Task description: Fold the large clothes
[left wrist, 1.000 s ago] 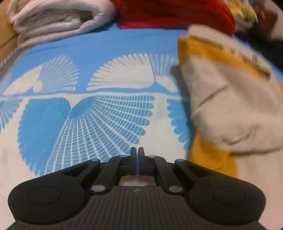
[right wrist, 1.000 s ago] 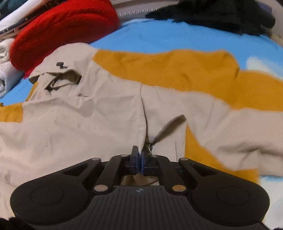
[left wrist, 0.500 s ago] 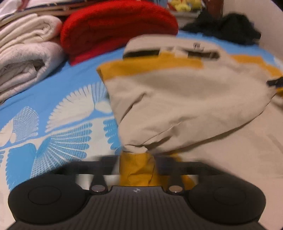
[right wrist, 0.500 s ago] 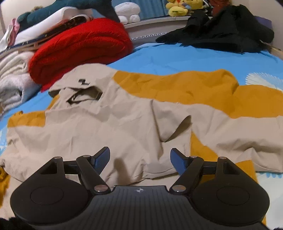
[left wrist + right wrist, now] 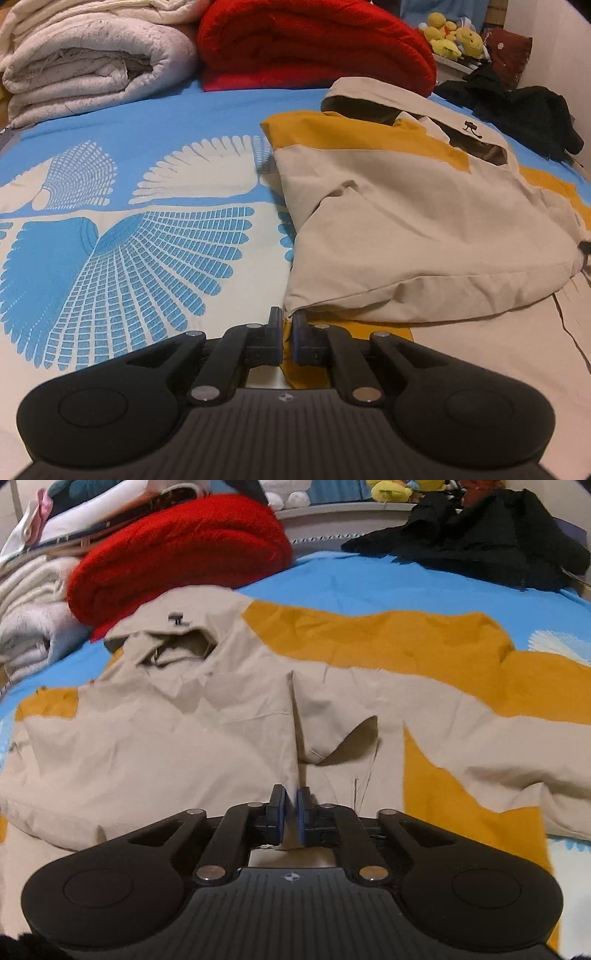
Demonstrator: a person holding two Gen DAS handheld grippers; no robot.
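Left wrist view: beige-and-mustard jacket (image 5: 424, 229) sprawled on the blue patterned bedspread (image 5: 129, 229), below the red blanket (image 5: 314, 44) and well clear of the white quilt (image 5: 92, 62). Left gripper (image 5: 287, 325) nearly pressed together, pinching the jacket's lower left corner. Everything else of the jacket runs ahead and to the right.

Right wrist view: right gripper (image 5: 291, 805) squeezed onto a fold of beige jacket (image 5: 184, 746) near the middle seam. Long axis sideways across the frame, collar up toward the red blanket (image 5: 177, 554). Probably a fold toward the collar next, both tongs equally close
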